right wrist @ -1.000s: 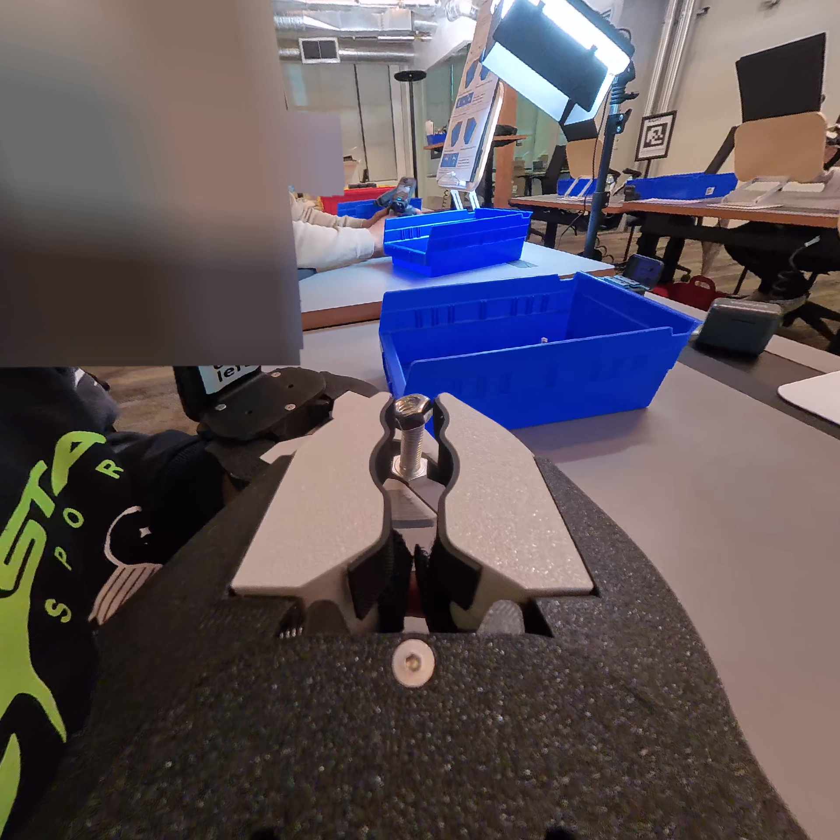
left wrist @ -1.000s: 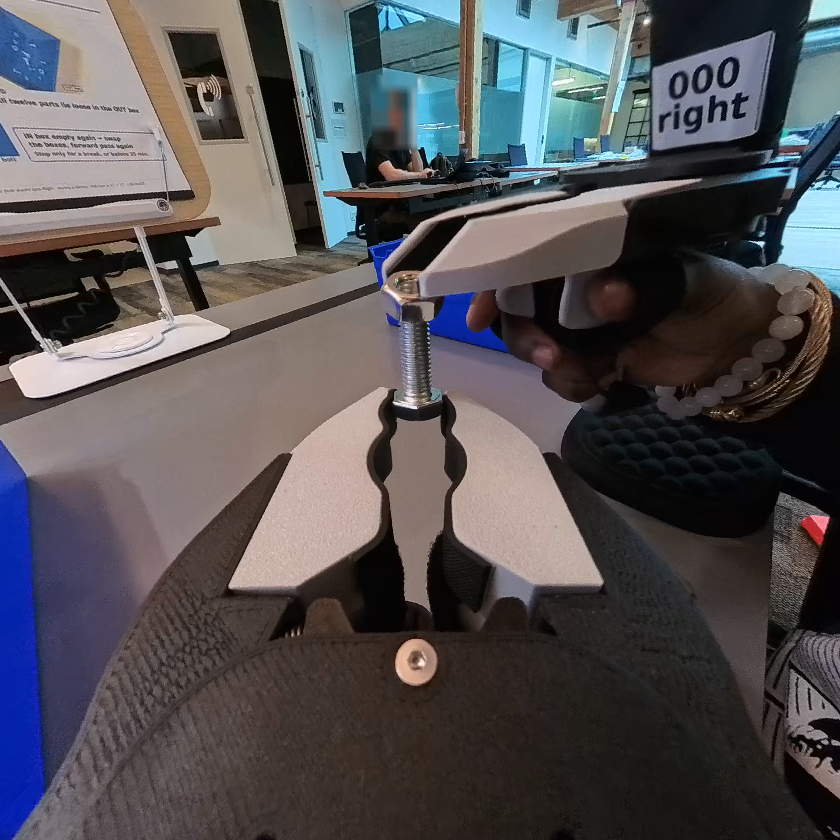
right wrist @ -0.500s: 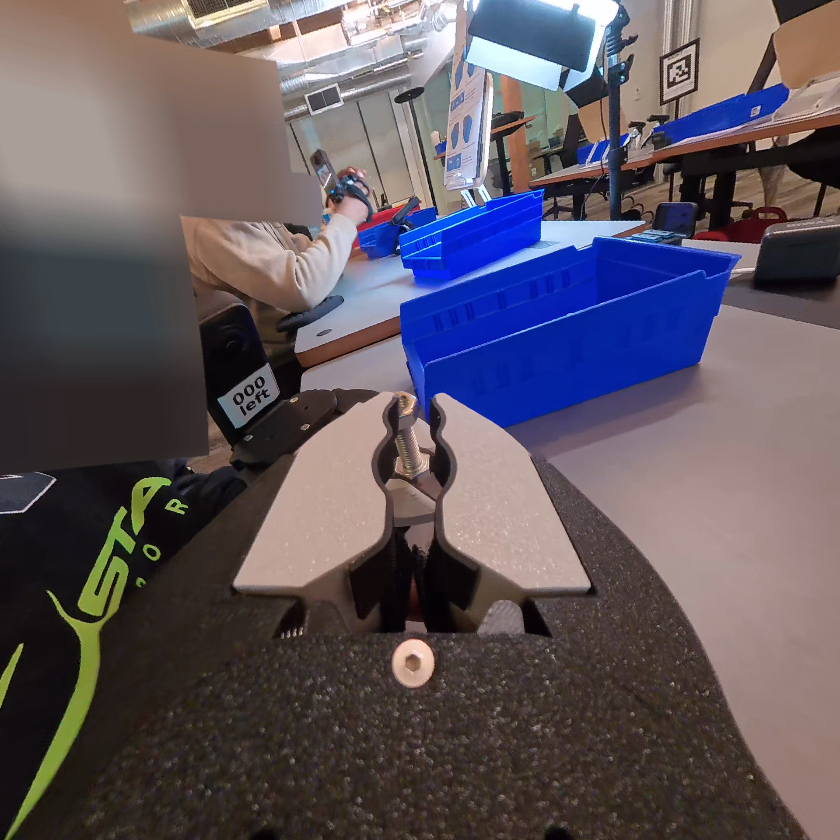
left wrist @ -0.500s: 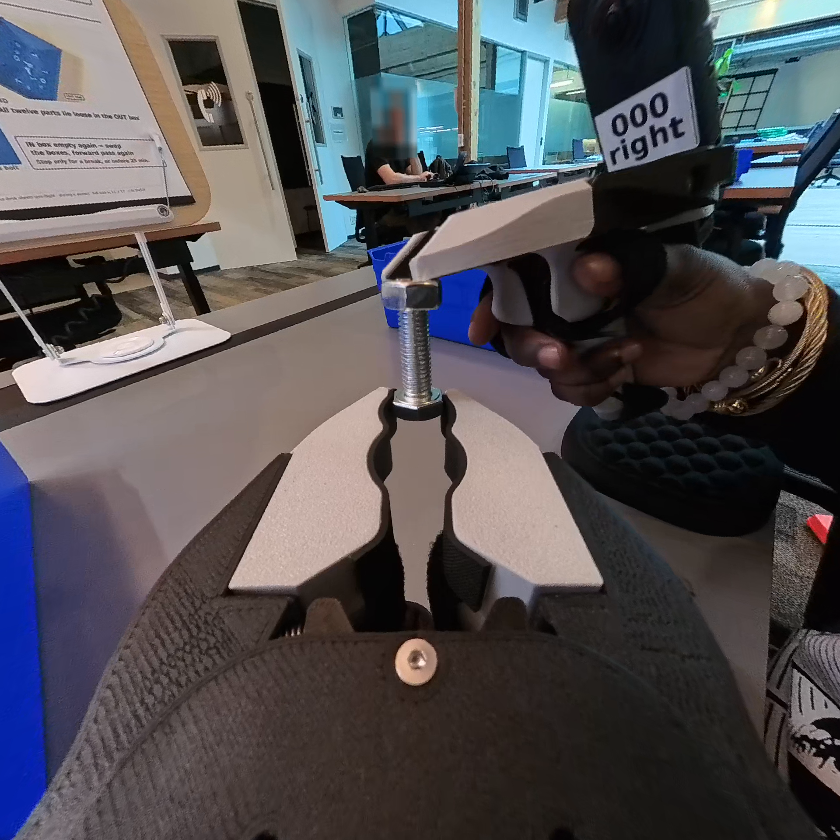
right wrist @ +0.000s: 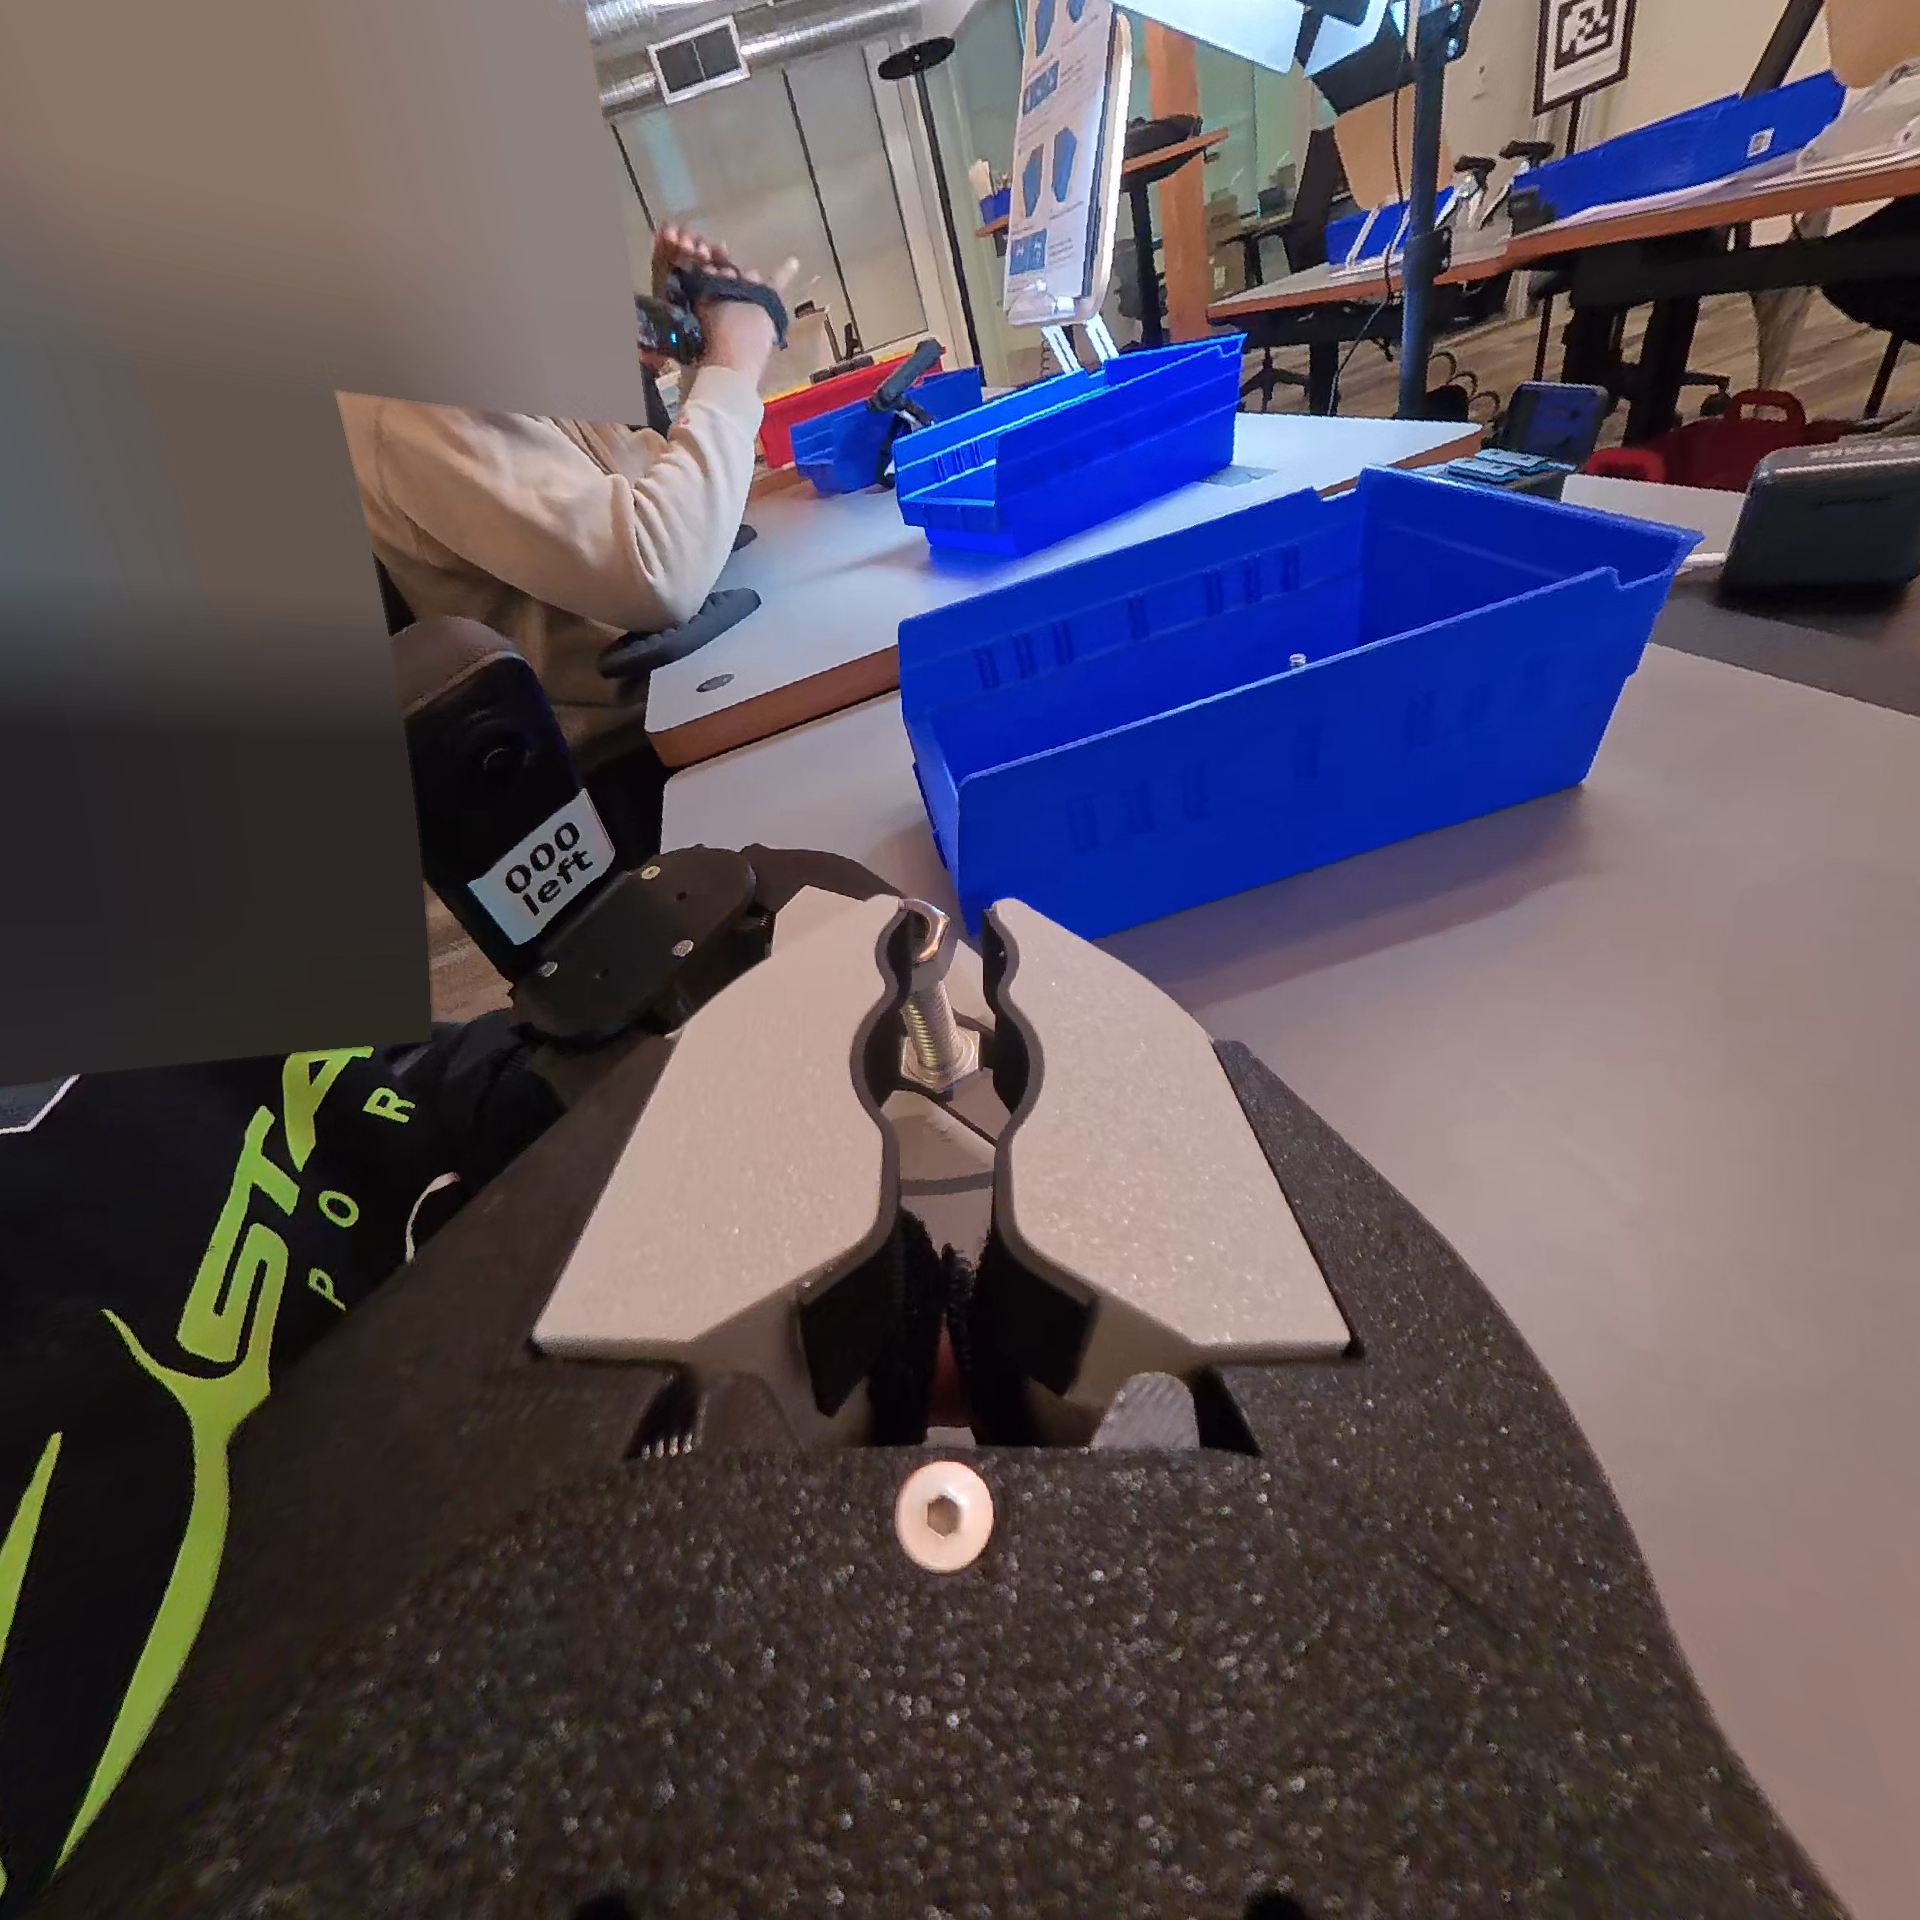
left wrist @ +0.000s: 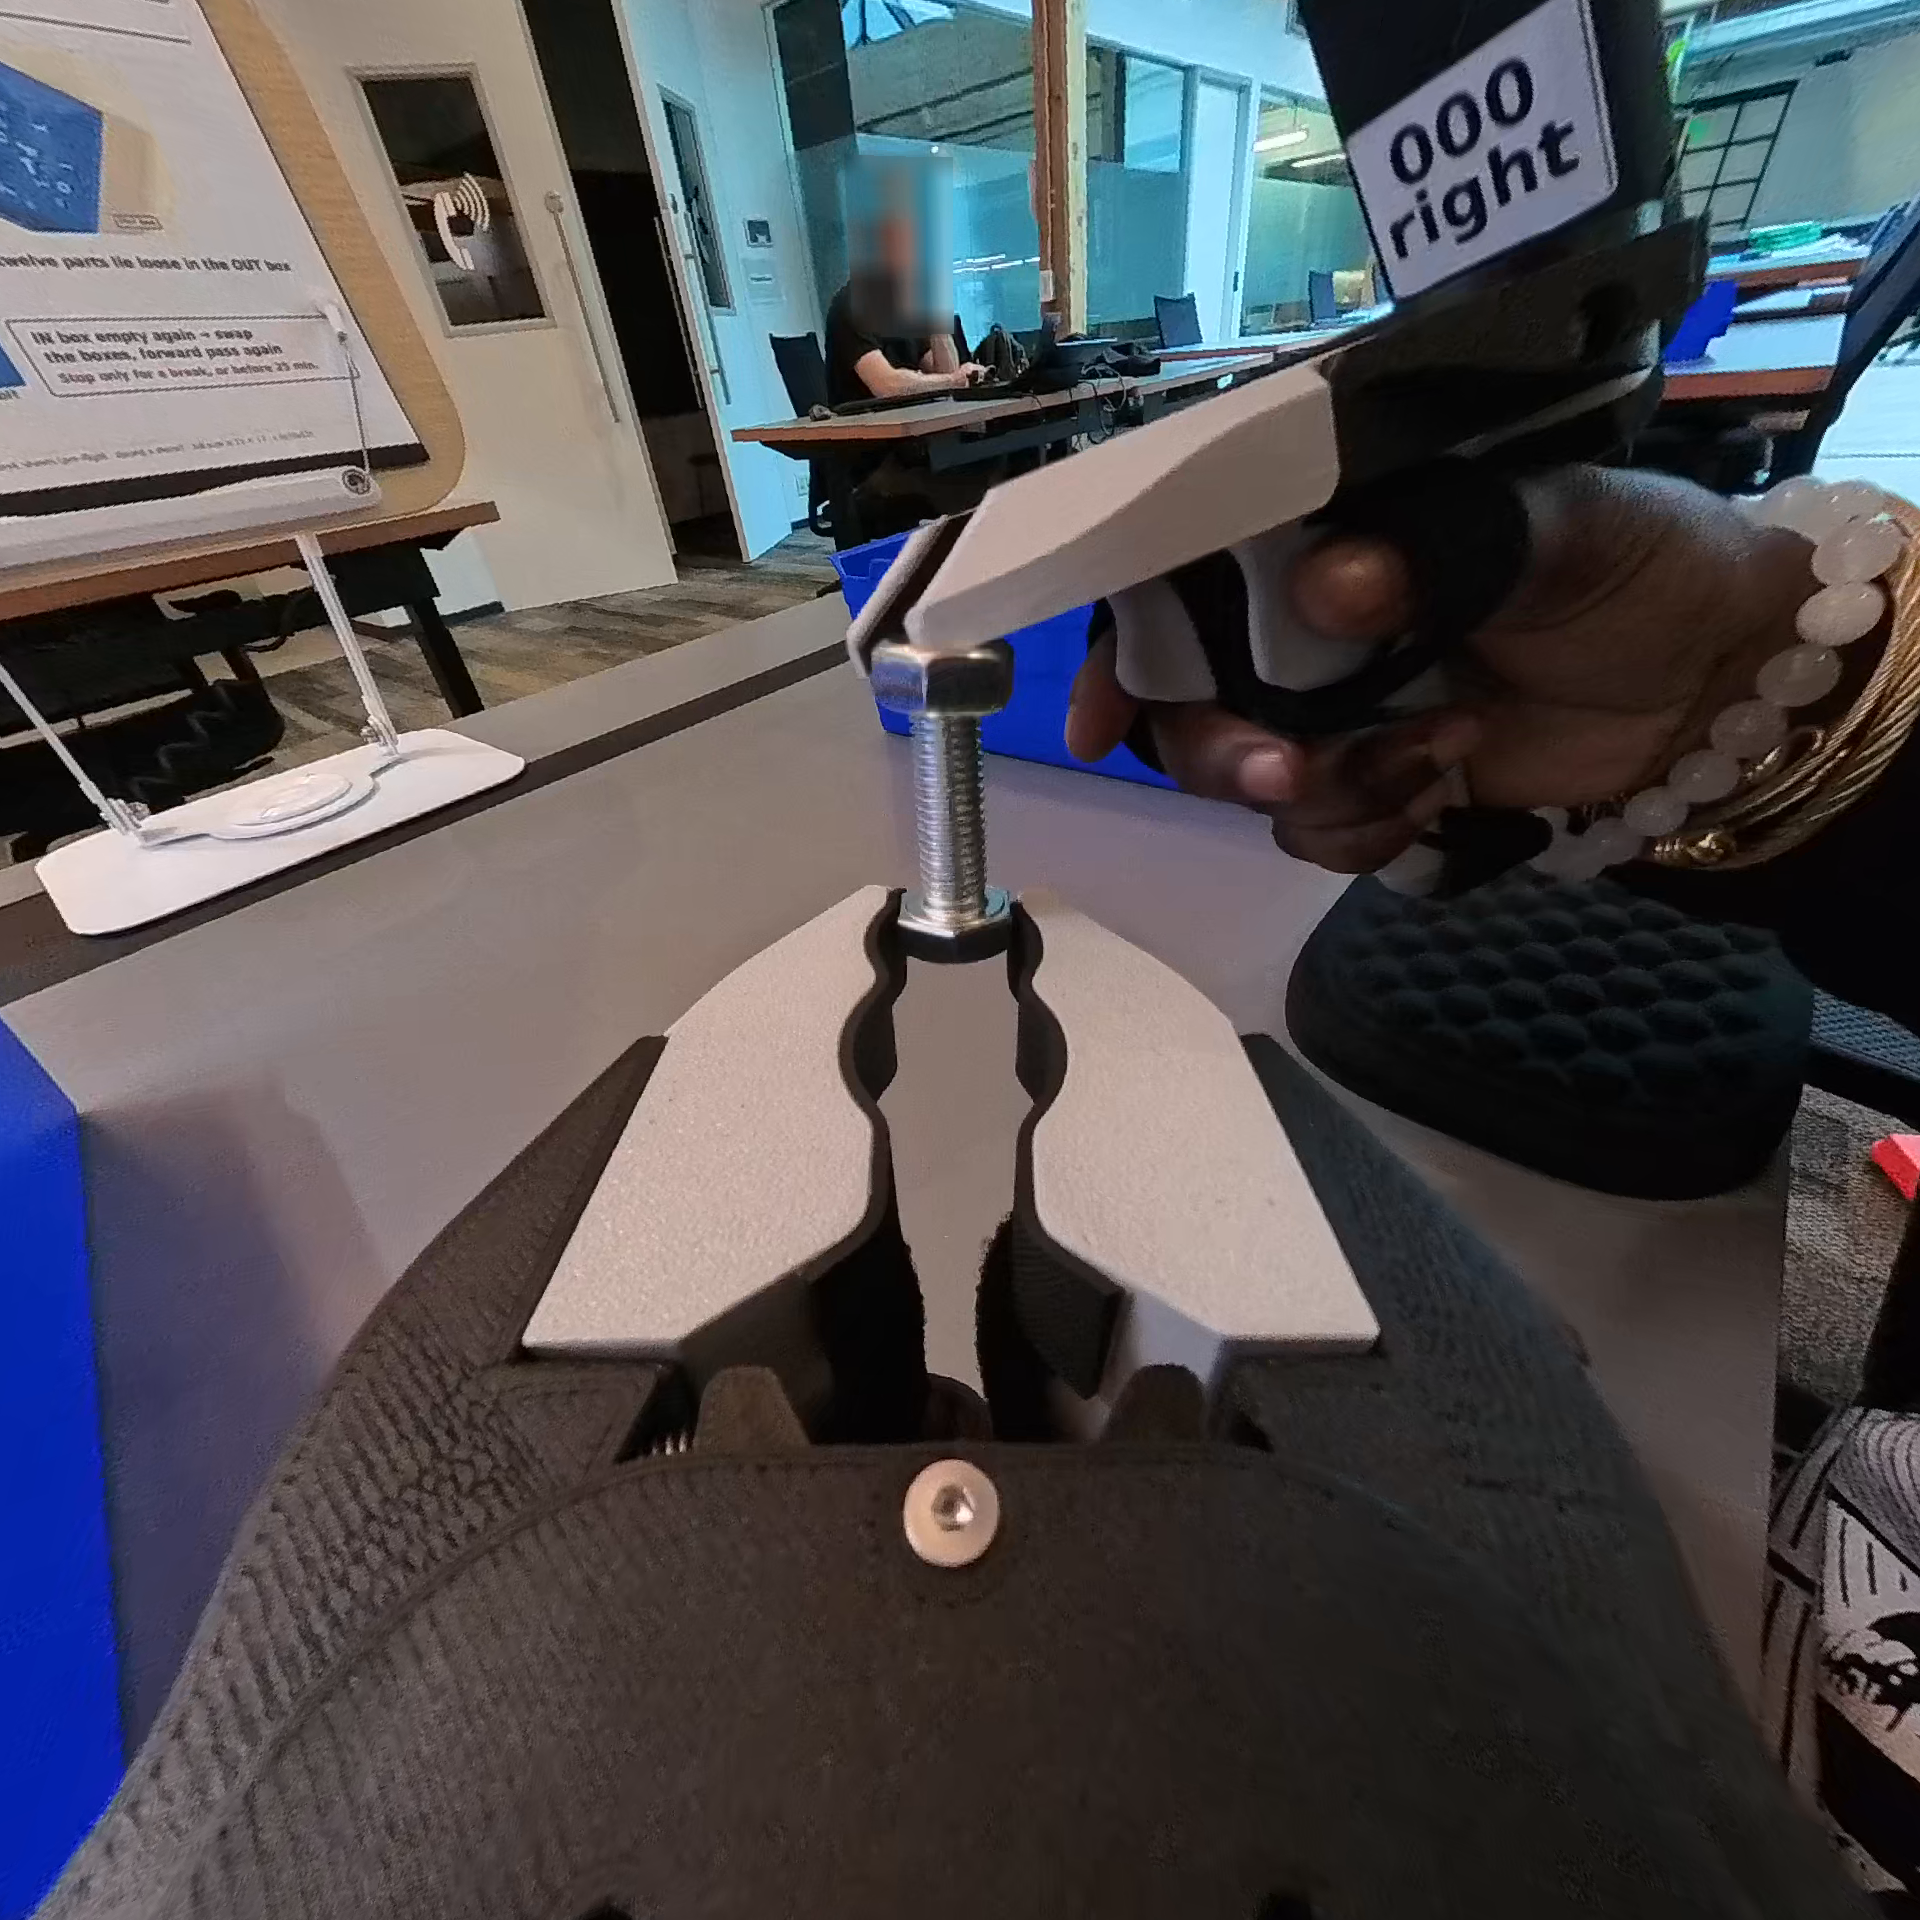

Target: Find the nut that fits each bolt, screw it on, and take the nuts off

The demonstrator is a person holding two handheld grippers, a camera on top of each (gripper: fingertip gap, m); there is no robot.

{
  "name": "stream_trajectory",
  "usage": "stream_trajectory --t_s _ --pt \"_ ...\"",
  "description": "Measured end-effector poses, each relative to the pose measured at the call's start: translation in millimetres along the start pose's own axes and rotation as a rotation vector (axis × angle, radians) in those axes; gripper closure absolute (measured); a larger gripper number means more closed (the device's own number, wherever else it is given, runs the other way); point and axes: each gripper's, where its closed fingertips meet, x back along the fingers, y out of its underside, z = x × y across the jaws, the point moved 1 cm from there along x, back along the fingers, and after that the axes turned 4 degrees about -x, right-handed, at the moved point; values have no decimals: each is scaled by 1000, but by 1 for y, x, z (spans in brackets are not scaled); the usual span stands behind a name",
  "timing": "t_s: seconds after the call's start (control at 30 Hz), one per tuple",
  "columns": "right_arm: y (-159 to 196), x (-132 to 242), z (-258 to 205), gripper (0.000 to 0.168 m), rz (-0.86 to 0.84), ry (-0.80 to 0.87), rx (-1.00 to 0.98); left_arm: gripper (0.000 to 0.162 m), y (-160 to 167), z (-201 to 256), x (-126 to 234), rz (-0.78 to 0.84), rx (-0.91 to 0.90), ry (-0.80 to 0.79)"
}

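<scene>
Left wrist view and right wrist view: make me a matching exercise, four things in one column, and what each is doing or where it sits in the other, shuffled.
1. left tongs
2. right tongs
3. bolt
4. blue bin

A. open-topped, on the grey table
B. shut on the upper hex
C. upright between both tongs
D. shut on the lower hex

Pairs: 1-D, 2-B, 3-C, 4-A.

The grey table bears a blue bin and a white stand base.
</scene>
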Motion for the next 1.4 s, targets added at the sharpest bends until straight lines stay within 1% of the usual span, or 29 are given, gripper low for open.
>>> stream_trajectory --t_s 0.17,0.4,0.47,0.53,0.63,0.7,0.8,0.93,1.3,1.4 --pt "0 0 0 155 -36 28 49 143 0 0 0 -3 1 2" --pt "-4 1 -1 149 -11 -24 10 143 -1 0 0 8 14 8" --pt "-8 3 -4 142 16 -54 13 143 -1 -1 0 9 17 7" --pt "-10 4 -10 128 46 -91 45 143 -1 -1 1 14 22 9" --pt "-1 1 -14 123 20 -93 129 143 -3 0 1 24 30 20" --pt "4 -3 -18 123 -5 -107 168 143 -3 1 1 30 29 28" --pt "4 -6 -17 129 -9 -113 189 143 -4 2 1 36 30 40" --pt "1 -7 -14 146 -4 -107 200 143 -5 3 1 41 32 46" --pt "1 -7 -12 148 25 -3 197 143 -5 2 2 44 14 21" --pt "0 -10 -10 148 46 61 181 143 -4 0 2 38 25 5"
